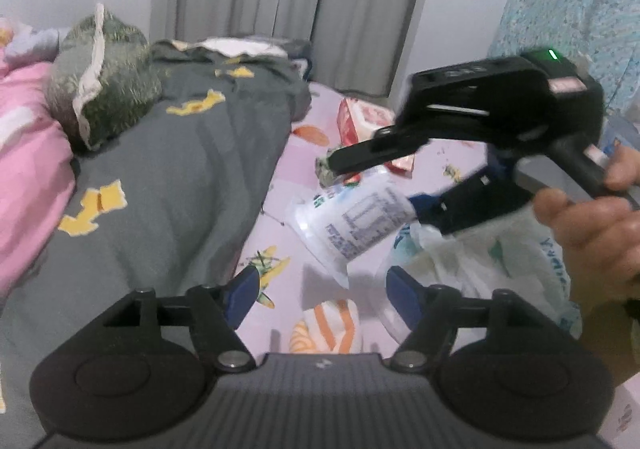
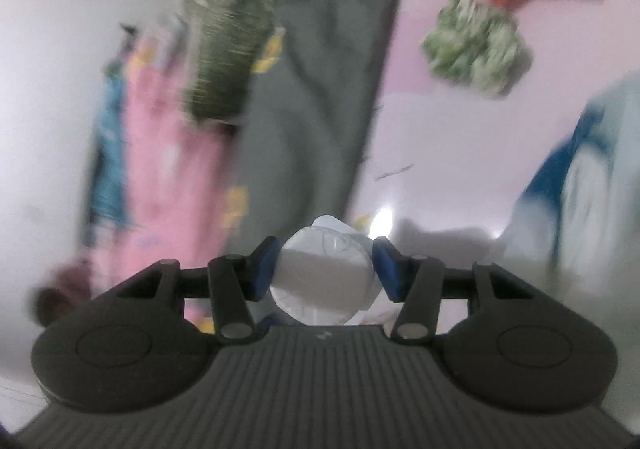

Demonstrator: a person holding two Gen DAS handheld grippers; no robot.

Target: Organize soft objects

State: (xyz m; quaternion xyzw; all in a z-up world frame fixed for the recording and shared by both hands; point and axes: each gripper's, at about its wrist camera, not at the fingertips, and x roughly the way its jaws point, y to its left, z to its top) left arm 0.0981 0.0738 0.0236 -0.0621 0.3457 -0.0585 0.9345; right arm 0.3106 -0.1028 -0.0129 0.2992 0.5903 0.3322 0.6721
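The right gripper (image 2: 324, 271) is clamped on a white plastic pack (image 1: 352, 221), its blue pads (image 2: 265, 269) pressing both sides, and holds it lifted above the pink bedsheet (image 1: 288, 177). A hand (image 1: 592, 225) grips its handle at the right. The left gripper (image 1: 320, 291) stands open with nothing between its fingers, low and near. To the left lies a grey quilt (image 1: 176, 169) with yellow patches, a green pillow (image 1: 108, 85) on its far end and a pink blanket (image 1: 28, 153) beyond. Farther off rest a red packet (image 1: 360, 117) and a crumpled green cloth (image 2: 476, 45). A white plastic bag (image 1: 492, 261) lies just under the lifted pack, to the right.
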